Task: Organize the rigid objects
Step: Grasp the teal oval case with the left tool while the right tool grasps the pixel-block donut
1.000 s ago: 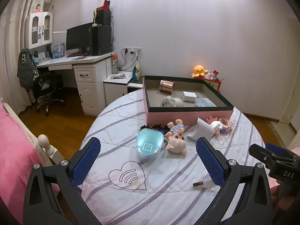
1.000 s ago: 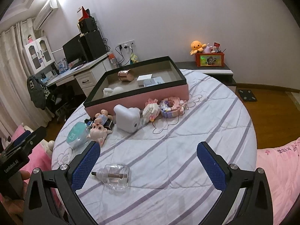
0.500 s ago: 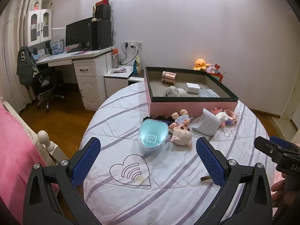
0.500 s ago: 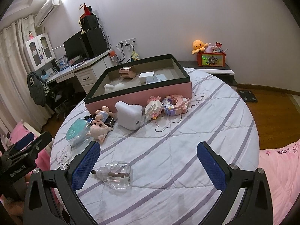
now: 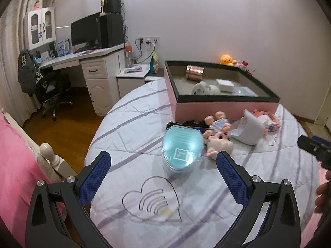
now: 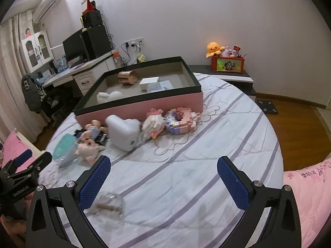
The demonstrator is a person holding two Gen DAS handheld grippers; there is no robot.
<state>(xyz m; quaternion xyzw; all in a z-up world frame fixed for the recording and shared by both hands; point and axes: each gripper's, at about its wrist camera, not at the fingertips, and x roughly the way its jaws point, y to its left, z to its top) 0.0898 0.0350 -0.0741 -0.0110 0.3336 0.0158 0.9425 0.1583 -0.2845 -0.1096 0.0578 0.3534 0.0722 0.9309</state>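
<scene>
Left wrist view. The left gripper (image 5: 163, 165) is hovering low over the round bed (image 5: 132, 124), jaws standing wide with nothing between them. Just ahead of it, centre frame, the teal case (image 5: 181, 146) is lying flat on the striped cover, lined up between the two blue pads; this is probably the piece being approached, since the gap suits its width. To the right of the case, the pig doll (image 5: 219, 141) and a small baby doll (image 5: 217, 123) are lying touching each other, with the white box (image 5: 249, 131) tilted just beside them. Behind them, upper right of centre, the pink tray (image 5: 223, 108) is sitting open. Inside it are a copper can (image 5: 194, 72), a white toy (image 5: 203, 88) and a small white carton (image 5: 224, 85), so the tray seems to be the collecting place. The loose items are crowding against its near wall, within short reach.

Right wrist view. The right gripper (image 6: 163, 165) is also spread wide and empty, held above bare bedcover at lower centre. A clear glass bottle (image 6: 108, 204) is lying on its side at lower left, partly behind the left finger, blurred. The block toys (image 6: 182, 119) are resting against the tray's front wall, mid-frame. The other gripper is showing at the left edge. This hand looks to be waiting while the left one works.
</scene>
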